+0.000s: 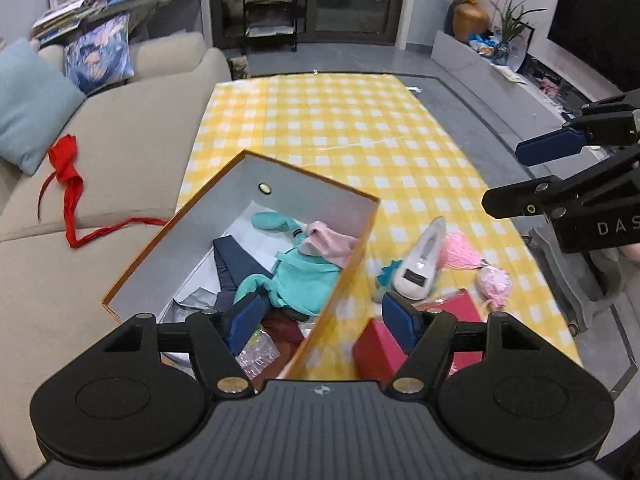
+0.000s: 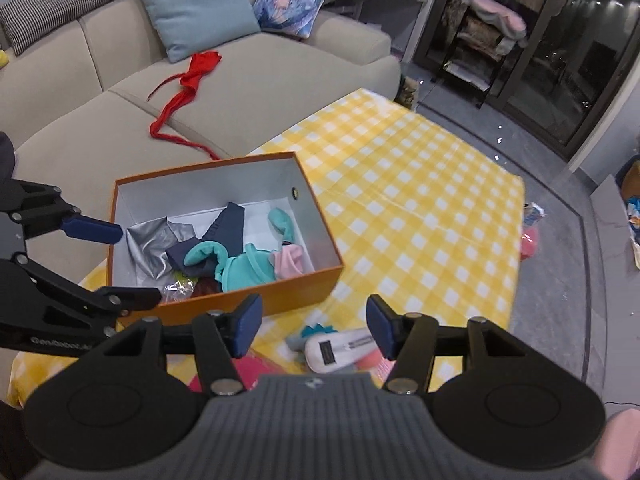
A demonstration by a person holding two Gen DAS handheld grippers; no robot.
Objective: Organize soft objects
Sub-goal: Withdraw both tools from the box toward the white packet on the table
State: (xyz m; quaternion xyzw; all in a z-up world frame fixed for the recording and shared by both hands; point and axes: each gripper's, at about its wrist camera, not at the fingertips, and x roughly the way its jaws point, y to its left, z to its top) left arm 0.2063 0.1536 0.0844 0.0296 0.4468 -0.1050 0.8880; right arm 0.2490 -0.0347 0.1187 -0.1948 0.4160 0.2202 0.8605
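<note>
An orange box (image 1: 340, 292) (image 2: 240, 300) stands on the yellow checked cloth (image 1: 340, 128) (image 2: 420, 208). In it lie teal cloth (image 1: 304, 276) (image 2: 244, 268), a pink piece (image 1: 328, 244) (image 2: 290, 262), navy fabric (image 1: 232, 264) (image 2: 228, 224) and silver paper (image 2: 150, 246). A white slipper (image 1: 420, 264) (image 2: 340, 350), a pink tassel (image 1: 460, 252) and a pink pouch (image 1: 496, 284) lie beside the box. My left gripper (image 1: 324, 316) (image 2: 132, 262) is open over the box's near corner. My right gripper (image 2: 314, 328) (image 1: 504, 180) is open above the slipper.
A red block (image 1: 380, 352) lies near the left gripper. A beige sofa (image 1: 100, 208) (image 2: 260, 80) with a red cloth (image 1: 68, 176) (image 2: 188, 84) and blue cushions (image 2: 196, 4) borders the table. A TV stand (image 1: 500, 68) lies to the right.
</note>
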